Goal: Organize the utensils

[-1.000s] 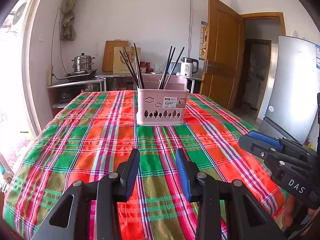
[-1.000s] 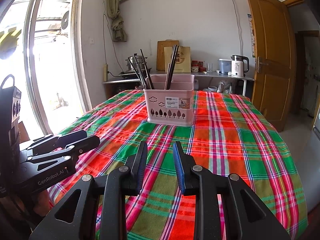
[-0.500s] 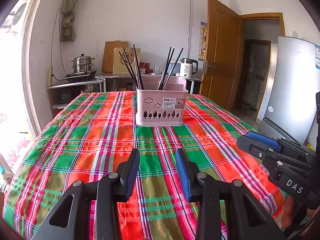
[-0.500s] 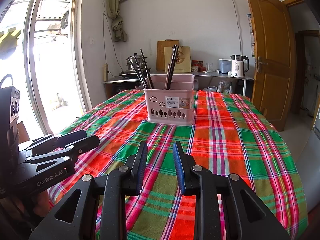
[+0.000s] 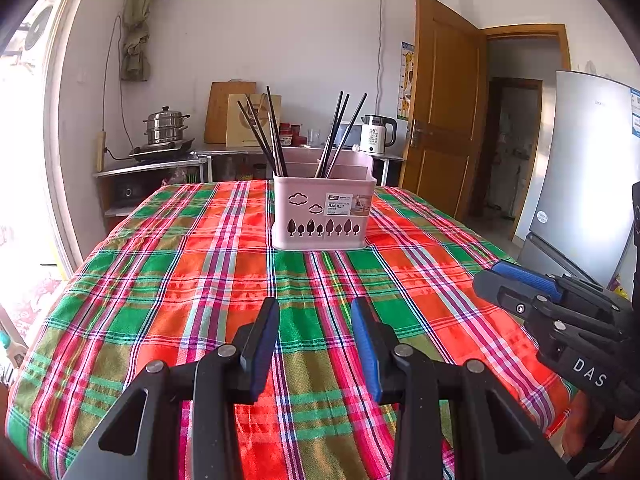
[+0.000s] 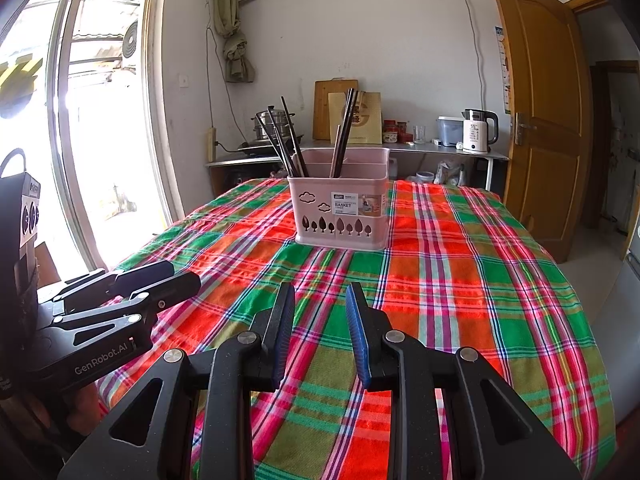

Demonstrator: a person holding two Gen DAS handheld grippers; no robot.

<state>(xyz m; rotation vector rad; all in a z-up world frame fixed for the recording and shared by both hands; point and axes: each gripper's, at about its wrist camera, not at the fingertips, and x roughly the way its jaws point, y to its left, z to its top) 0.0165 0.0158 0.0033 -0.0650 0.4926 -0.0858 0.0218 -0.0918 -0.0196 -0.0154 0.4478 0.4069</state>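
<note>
A pink utensil basket (image 5: 322,210) (image 6: 342,208) stands upright near the far middle of the plaid-covered table (image 5: 180,280) (image 6: 460,280). Several dark chopsticks (image 5: 264,132) (image 6: 286,136) lean in its left compartment and several more (image 5: 340,132) (image 6: 344,128) in the middle one. My left gripper (image 5: 314,312) is open and empty, low over the near edge of the table. My right gripper (image 6: 320,300) is open and empty beside it. Each gripper shows in the other's view, the right one (image 5: 516,284) and the left one (image 6: 172,276).
A counter (image 6: 400,148) along the back wall holds a steel pot (image 5: 166,126), cutting boards, jars and a white kettle (image 6: 478,132). A wooden door (image 6: 548,120) is at the right. A fridge (image 5: 592,168) stands right of the table. A bright window (image 6: 100,120) is at the left.
Both grippers have drifted slightly; the basket sits a little higher in the left wrist view. Both stay open and empty.
</note>
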